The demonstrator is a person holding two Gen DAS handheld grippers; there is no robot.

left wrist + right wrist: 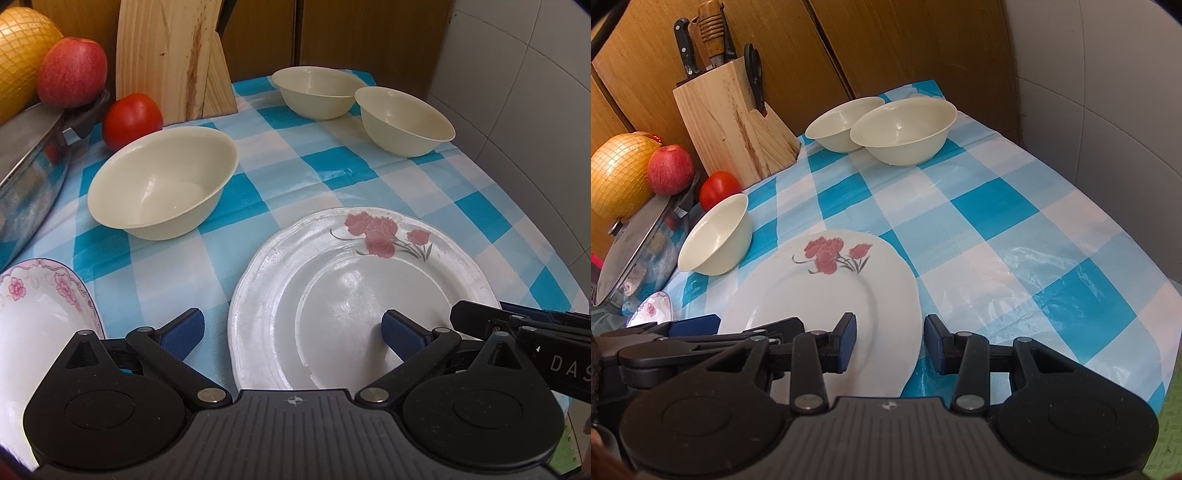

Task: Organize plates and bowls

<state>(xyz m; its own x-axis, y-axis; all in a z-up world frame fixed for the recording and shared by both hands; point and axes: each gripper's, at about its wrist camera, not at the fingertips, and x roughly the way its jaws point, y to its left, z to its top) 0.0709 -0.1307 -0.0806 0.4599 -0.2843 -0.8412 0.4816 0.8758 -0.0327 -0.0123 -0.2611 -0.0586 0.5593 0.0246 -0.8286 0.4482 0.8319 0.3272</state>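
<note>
Both tongs angle downward, gaping: left tongs [291, 328] wide, right tongs [890, 341] narrower, each straddling the flowered plate's [354, 280] rim. Beyond: three bowls [162, 184].

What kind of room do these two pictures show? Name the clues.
Most likely a home kitchen: a knife block stands by the wall, a lidded pot sits beside it, and bowls rest on a checked tablecloth.

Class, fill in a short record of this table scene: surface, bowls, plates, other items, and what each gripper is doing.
surface: blue checked cloth
bowls: three cream; two at the back, one tilted at left
plates: rose plate in front; pink-rimmed plate at left
other: knife block, tomato, apple, pot
left gripper: open, over rose plate's left rim
right gripper: open, astride its right rim
</note>
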